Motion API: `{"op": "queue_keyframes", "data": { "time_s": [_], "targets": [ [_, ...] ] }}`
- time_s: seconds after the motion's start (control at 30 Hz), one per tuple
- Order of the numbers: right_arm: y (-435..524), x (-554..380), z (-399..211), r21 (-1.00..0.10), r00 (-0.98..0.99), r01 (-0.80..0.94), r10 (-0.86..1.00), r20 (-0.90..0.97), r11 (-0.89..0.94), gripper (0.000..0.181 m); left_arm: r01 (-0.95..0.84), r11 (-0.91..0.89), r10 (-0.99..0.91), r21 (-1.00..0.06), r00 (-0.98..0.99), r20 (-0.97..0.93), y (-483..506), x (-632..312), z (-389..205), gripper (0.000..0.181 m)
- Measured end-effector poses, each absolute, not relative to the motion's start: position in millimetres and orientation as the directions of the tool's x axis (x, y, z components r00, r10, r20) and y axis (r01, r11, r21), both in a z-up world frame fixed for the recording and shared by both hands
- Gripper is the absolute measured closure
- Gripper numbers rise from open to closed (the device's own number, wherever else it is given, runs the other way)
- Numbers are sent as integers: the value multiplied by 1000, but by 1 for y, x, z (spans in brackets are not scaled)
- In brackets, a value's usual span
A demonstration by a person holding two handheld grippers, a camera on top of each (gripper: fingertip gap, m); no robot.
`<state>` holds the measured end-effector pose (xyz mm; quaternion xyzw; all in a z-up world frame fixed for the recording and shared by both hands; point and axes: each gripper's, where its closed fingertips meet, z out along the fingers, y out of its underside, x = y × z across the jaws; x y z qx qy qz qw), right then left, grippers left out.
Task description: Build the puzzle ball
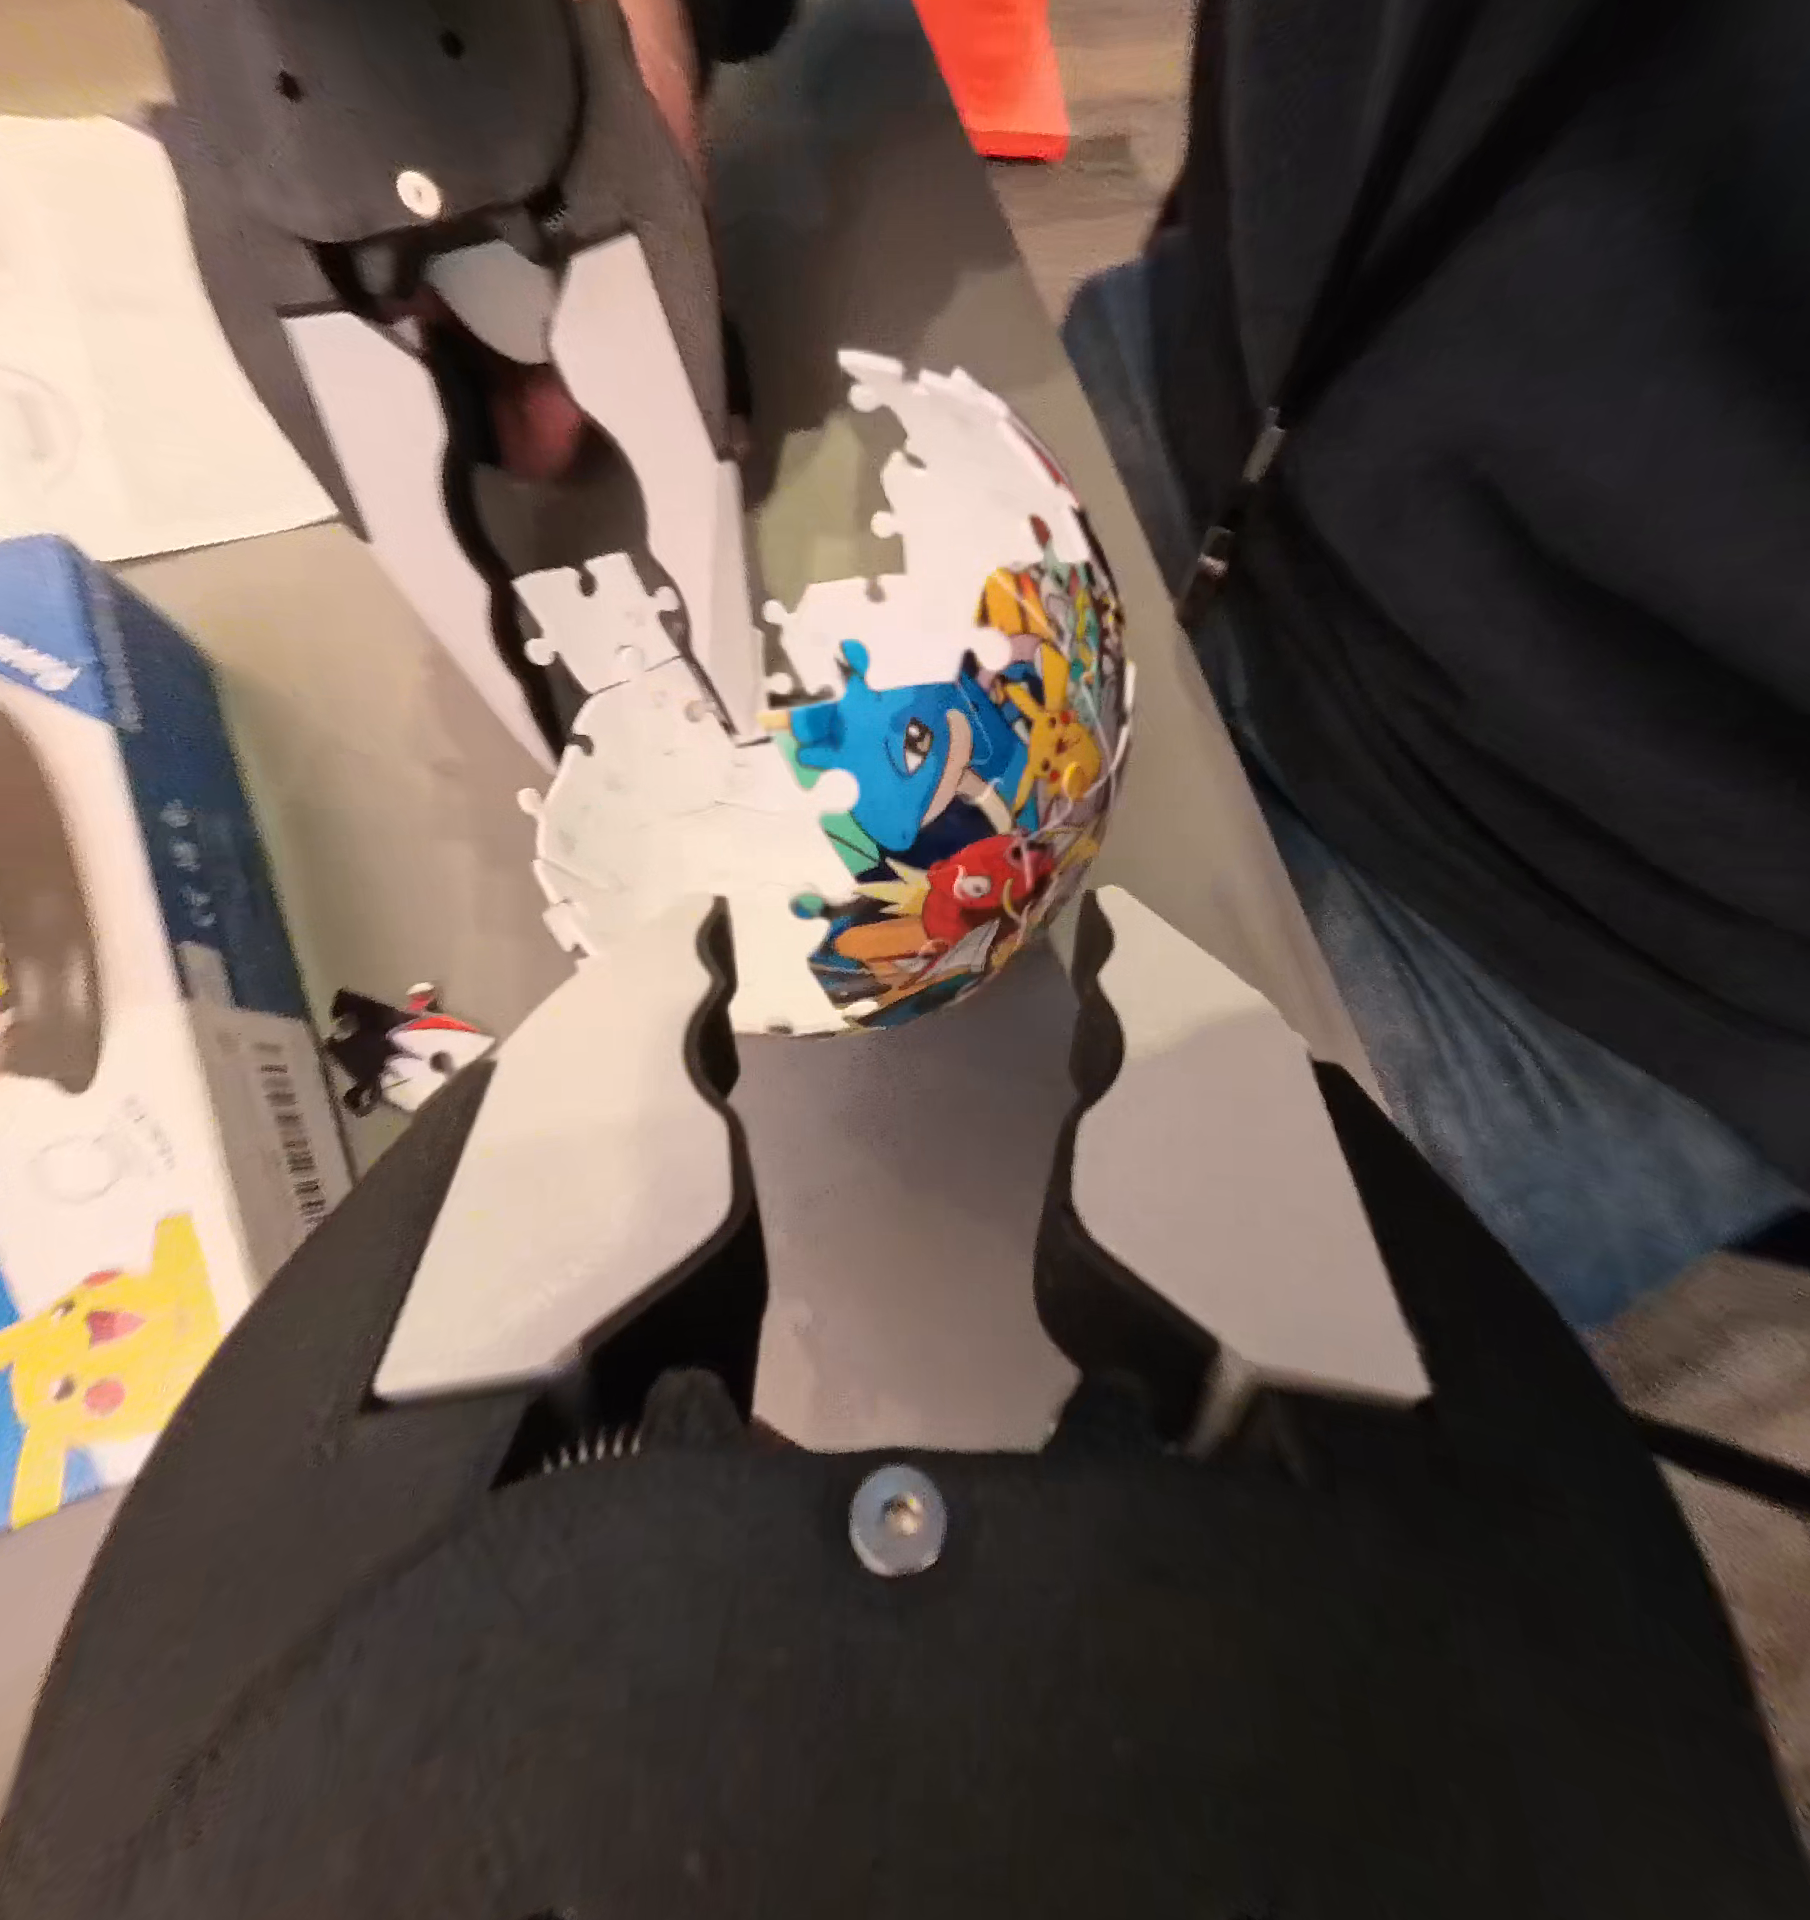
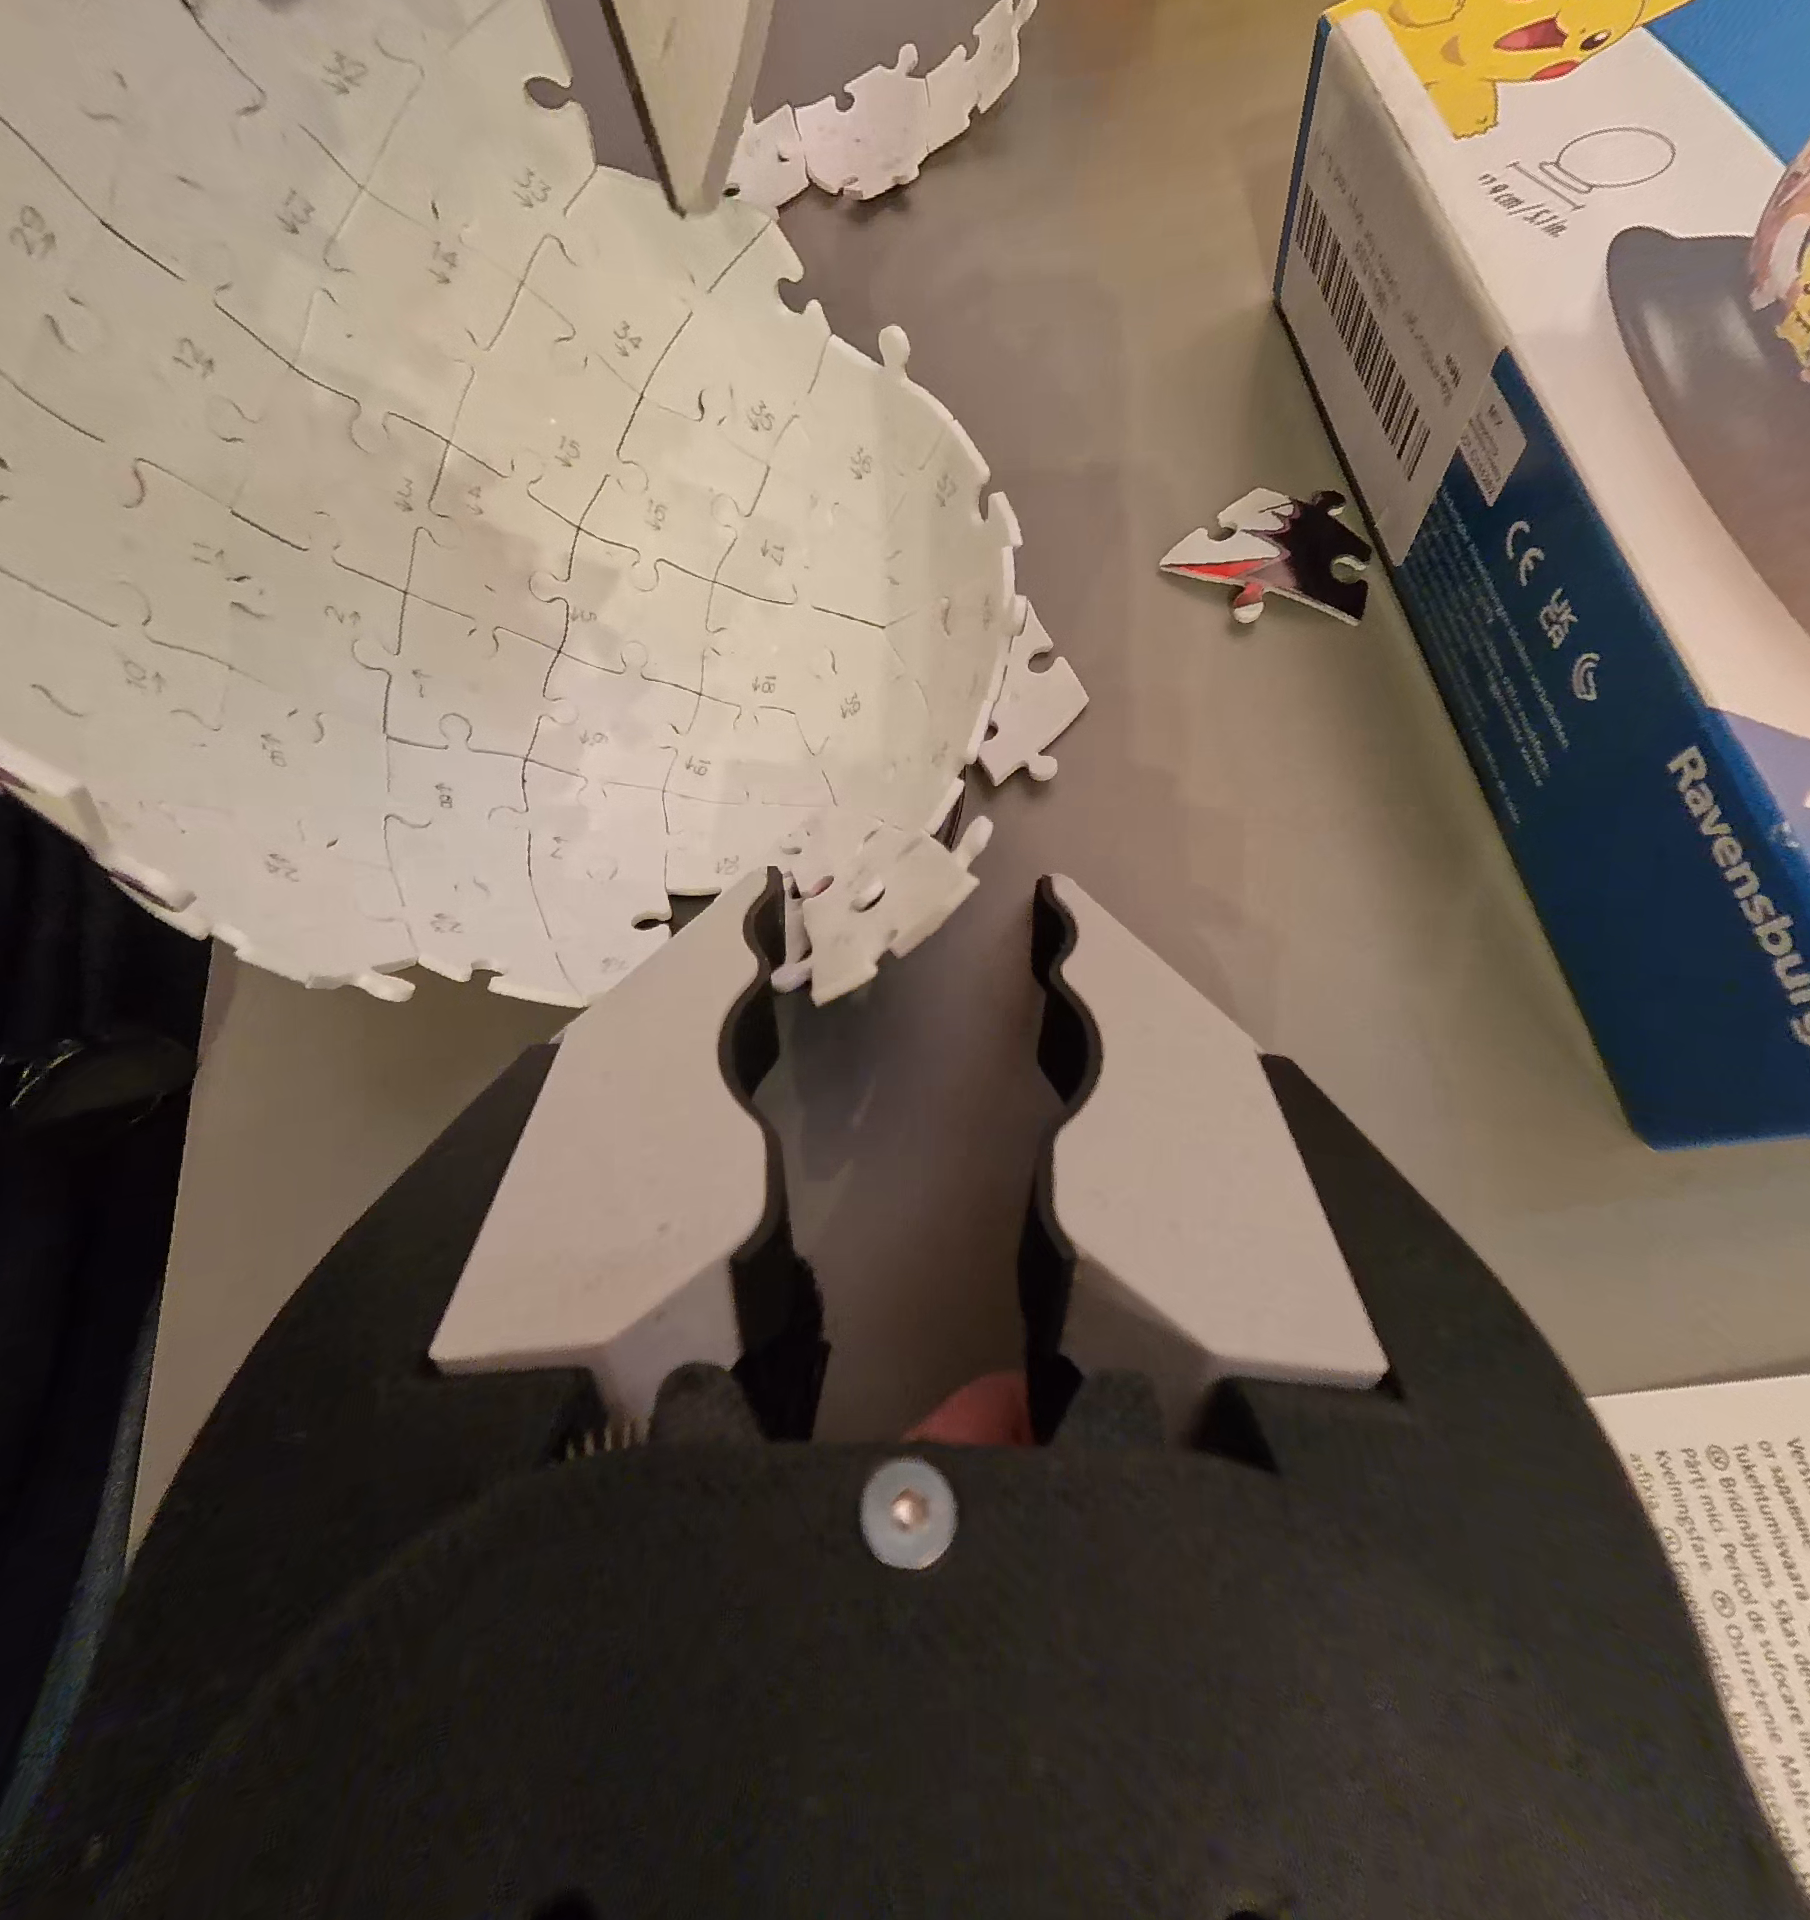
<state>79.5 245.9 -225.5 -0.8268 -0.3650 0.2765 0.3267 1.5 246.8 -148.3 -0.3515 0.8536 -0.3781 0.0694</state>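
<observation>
A: Where do we stand with the puzzle ball [image 1: 911, 748]?

B: We have a part-built shell resting on the grey surface [image 1: 361, 675], its open, unprinted inside turned toward our right gripper [image 2: 901, 894] and the printed cartoon outside facing the person seated at the edge. A short curved strip of joined pieces [image 2: 880, 125] lies just beyond it, and one loose printed piece [image 2: 1270, 556] sits near the blue-and-white puzzle box [image 2: 1566, 582].

A: And our fingers?

B: Both pairs are spread and grasp nothing. The left gripper [image 1: 906, 914] hovers at the shell's lower rim; the right one's tips sit at the ragged edge, where a small cluster of white pieces [image 2: 880, 920] hangs askew.

A: How do we expect it to handle?

B: Light, we judge, and thin-walled: stiff across each curved piece but weak at the interlocks. Squeezing across the open bowl would likely pop seams. The plastic looks smooth, so probably slippery.

A: So where do we grip?

B: At the rim, pinching one wall, inside and outside, over a well-locked area, gently, while the other fingers press the dangling cluster home.
</observation>
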Motion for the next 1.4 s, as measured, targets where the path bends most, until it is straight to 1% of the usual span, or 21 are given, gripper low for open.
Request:
{"op": "queue_keyframes", "data": {
  "time_s": [0.13, 0.2, 0.23, 0.33, 0.5, 0.6, 0.77, 0.87, 1.0, 1.2, 1.3, 1.4],
  "targets": [
    [245, 79, -226, -742, 575, 426, 788, -219, -517, 135, -576, 445, -499, -685, -795, 344, 240, -3, -143, 130],
    [245, 79, -226, -741, 572, 427, 789, -222, -518, 135, -580, 454, -425, -676, -808, 408, 237, -6, -143, 138],
    [245, 79, -226, -740, 571, 427, 790, -224, -519, 135, -587, 444, -396, -677, -807, 439, 234, -6, -143, 139],
    [244, 79, -226, -741, 568, 429, 792, -223, -516, 134, -581, 488, -346, -651, -814, 467, 231, -8, -149, 147],
    [243, 78, -226, -739, 559, 436, 798, -225, -514, 134, -607, 464, -284, -645, -792, 541, 220, -12, -149, 158],
    [242, 77, -225, -743, 554, 436, 802, -224, -508, 134, -635, 451, -253, -627, -765, 592, 216, -17, -149, 168],
    [245, 78, -223, -748, 562, 416, 793, -236, -518, 132, -680, 412, -224, -607, -721, 656, 209, -21, -146, 174],
    [247, 83, -220, -756, 576, 394, 781, -239, -522, 131, -702, 359, -213, -615, -703, 679, 205, -18, -141, 175],
    [246, 89, -218, -760, 588, 369, 768, -256, -536, 128, -717, 347, -216, -604, -688, 693, 205, -17, -140, 175],
    [245, 94, -217, -764, 598, 345, 755, -269, -545, 131, -752, 266, -215, -603, -656, 723, 201, -10, -132, 176],
    [246, 100, -216, -764, 606, 329, 745, -279, -555, 134, -774, 230, -204, -590, -631, 748, 198, -12, -127, 177],
    [245, 102, -219, -752, 606, 351, 747, -272, -558, 134, -805, 186, -191, -564, -593, 783, 195, -14, -122, 176]
  ]
}}
